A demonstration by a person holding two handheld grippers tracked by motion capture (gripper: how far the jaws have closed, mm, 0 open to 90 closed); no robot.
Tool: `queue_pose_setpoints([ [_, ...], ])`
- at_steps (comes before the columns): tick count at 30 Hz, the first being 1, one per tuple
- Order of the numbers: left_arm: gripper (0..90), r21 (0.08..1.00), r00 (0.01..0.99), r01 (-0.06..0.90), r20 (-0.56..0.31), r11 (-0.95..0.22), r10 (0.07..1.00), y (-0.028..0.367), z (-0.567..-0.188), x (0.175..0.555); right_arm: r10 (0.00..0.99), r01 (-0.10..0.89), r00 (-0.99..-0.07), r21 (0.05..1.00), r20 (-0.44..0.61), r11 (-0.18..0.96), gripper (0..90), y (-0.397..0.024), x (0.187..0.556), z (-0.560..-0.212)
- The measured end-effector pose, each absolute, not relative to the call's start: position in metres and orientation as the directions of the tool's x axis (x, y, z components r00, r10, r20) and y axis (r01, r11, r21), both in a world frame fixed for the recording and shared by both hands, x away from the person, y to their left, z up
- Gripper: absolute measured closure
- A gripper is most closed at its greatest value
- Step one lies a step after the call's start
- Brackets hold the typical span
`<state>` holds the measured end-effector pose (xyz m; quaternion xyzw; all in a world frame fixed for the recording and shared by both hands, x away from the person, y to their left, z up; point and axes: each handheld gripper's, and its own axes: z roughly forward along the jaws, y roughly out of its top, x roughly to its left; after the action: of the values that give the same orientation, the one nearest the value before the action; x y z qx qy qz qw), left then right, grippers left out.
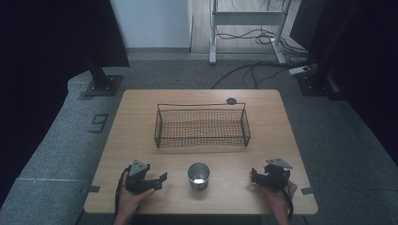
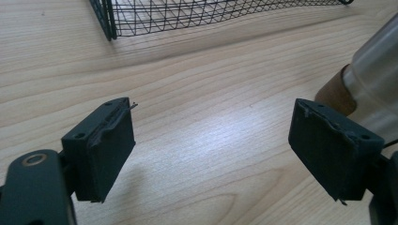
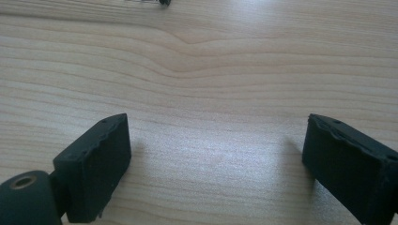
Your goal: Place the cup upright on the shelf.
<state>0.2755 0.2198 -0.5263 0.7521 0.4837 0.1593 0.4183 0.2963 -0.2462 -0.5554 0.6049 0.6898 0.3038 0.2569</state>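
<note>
A shiny metal cup (image 1: 198, 175) stands upright near the table's front edge, midway between the two hands. Behind it sits a black wire basket (image 1: 202, 125), with nothing in it that I can see. My left gripper (image 1: 157, 182) rests on the wood to the cup's left, jaws wide open with nothing between them; in the left gripper view (image 2: 211, 150) the cup (image 2: 375, 89) stands just beyond the right jaw. My right gripper (image 1: 256, 176) lies to the cup's right, also open over bare wood (image 3: 216, 154).
The wooden table (image 1: 141, 140) stands on grey carpet. A small dark round disc (image 1: 231, 101) lies at the table's far edge behind the basket. Cables and a desk frame (image 1: 246, 28) are on the floor beyond. The basket's corner (image 2: 110, 18) shows ahead of the left gripper.
</note>
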Motion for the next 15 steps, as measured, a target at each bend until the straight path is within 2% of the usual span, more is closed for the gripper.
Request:
queue_pose_setpoints([
  [15,15.0,0.803,0.504,0.570,-0.175,-0.174,0.846,0.2152,-0.5161,0.2674,0.992,0.676,-0.129,0.732,0.015,0.077,9.7,-0.2471,0.2976,-0.5554],
])
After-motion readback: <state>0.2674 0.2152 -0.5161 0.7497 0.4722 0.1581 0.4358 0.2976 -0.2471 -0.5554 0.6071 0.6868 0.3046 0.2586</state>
